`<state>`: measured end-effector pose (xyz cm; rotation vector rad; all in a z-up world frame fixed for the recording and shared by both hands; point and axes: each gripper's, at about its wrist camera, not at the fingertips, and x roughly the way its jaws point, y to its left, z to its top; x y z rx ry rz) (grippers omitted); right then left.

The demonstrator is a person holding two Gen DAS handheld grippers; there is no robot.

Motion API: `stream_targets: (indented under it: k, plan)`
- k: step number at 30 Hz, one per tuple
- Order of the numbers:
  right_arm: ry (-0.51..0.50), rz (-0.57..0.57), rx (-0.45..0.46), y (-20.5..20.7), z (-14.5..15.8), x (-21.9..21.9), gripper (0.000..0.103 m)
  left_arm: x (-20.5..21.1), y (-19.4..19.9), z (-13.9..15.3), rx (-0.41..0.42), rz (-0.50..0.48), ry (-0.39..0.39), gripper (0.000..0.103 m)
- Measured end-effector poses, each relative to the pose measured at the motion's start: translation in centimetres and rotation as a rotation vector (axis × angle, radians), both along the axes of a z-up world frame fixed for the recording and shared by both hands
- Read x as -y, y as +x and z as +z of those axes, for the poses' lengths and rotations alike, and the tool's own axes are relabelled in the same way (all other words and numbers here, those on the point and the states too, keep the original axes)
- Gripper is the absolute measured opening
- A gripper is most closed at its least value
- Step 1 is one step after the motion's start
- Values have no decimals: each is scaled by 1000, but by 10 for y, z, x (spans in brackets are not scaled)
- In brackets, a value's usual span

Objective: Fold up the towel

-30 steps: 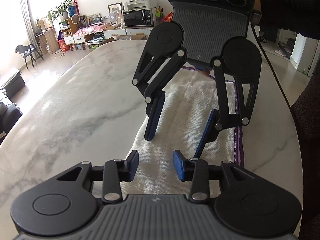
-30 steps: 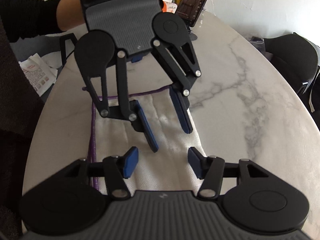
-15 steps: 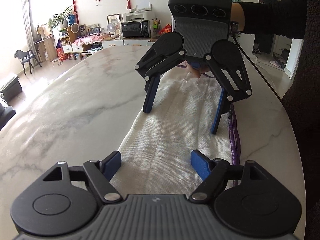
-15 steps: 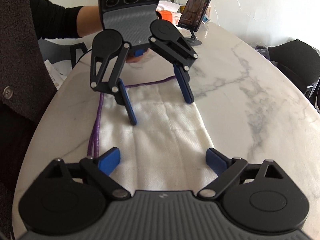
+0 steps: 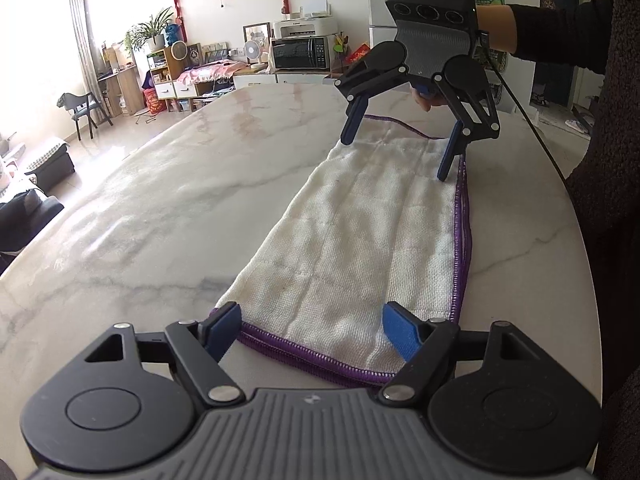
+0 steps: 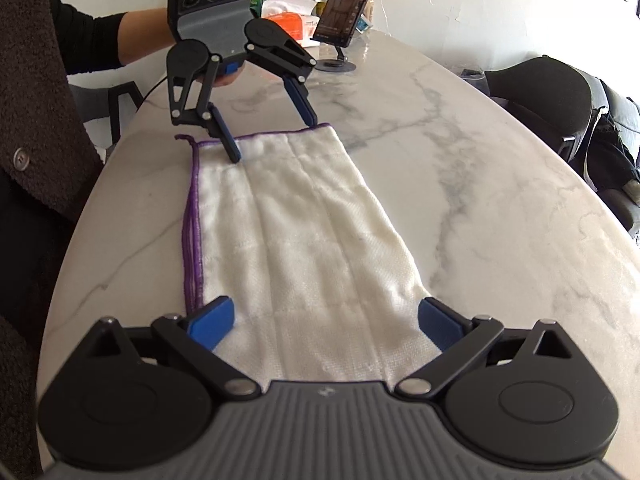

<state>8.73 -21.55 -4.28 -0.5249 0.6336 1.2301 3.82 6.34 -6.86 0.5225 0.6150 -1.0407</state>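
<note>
White towel (image 5: 360, 240) – purple edging; grey-veined marble table (image 5: 160, 208).

Ahead of the left gripper, past the marble table (image 5: 168, 184), a bright living room opens: a curtained window (image 5: 80, 24) at far left floods the tiled floor (image 5: 116, 140) with light. A microwave (image 5: 300, 54) and printer (image 5: 304, 26) sit on a low cabinet. Ahead of the right gripper, a phone (image 6: 346, 0) stands before a white wall (image 6: 480, 8); a dark chair (image 6: 560, 100) sits right.

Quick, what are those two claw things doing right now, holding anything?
Left hand-held gripper: open, holding nothing, at one short end of the towel.
Right hand-held gripper: open, holding nothing, at the opposite end.
</note>
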Motion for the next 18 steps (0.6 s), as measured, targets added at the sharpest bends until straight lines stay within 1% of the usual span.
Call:
stream_targets:
  k: [3,5,7,10,11,13,15,18]
  plan:
    - [53,24,18,-3,10,-13,98,7,-7,7,9,-42,-23,78]
    - [77,45,22,-3,12,-28,94,19,-11,9,20,-80,-35,78]
    - [83,71,15,-5,7,-42,92,31,-13,5,19,-105,-39,78]
    - [72,95,0,-5,-5,-60,90,43,-15,-5,5,-117,-29,78]
    - [66,92,-10,-5,-8,-62,89,44,-15,-11,-5,-116,-20,78]
    - [53,79,-37,-4,-17,-61,89,39,-16,-17,-28,-87,-47,78]
    - [69,49,-41,-4,-19,-51,89,29,-20,-20,-50,-54,-69,78]
    - [82,7,-37,-5,-21,-39,90,12,-34,-22,-56,-12,-94,78]
